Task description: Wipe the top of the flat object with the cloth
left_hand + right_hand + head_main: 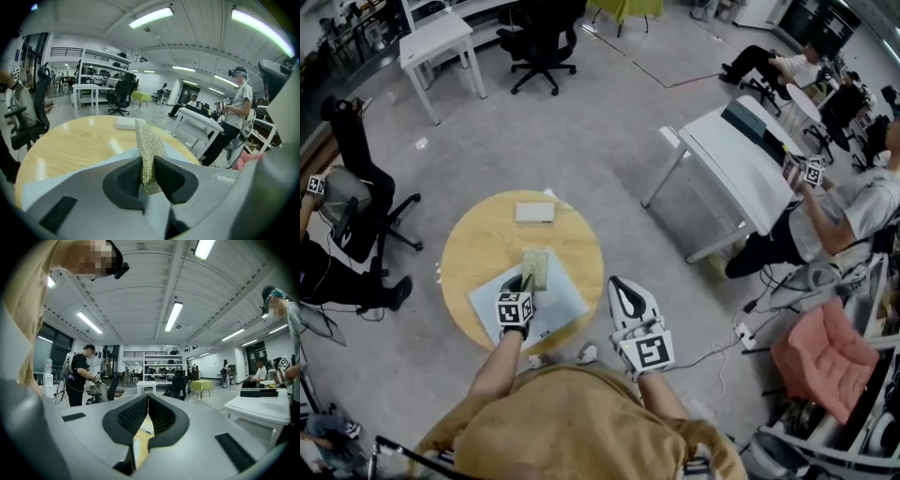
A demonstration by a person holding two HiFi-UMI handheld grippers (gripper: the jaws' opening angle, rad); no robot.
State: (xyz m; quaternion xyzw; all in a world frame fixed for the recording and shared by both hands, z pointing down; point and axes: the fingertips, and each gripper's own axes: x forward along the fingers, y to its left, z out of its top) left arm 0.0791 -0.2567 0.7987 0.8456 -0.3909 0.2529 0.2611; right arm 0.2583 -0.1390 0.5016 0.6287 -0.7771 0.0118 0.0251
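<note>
Left gripper point(148, 169) on glittery cloth point(150, 140)

Round wooden worktop point(473, 253) bearing a small white block point(534, 213); beyond it, black office chair point(542, 37), white desk point(741, 169), pink cushion point(825, 361).
</note>
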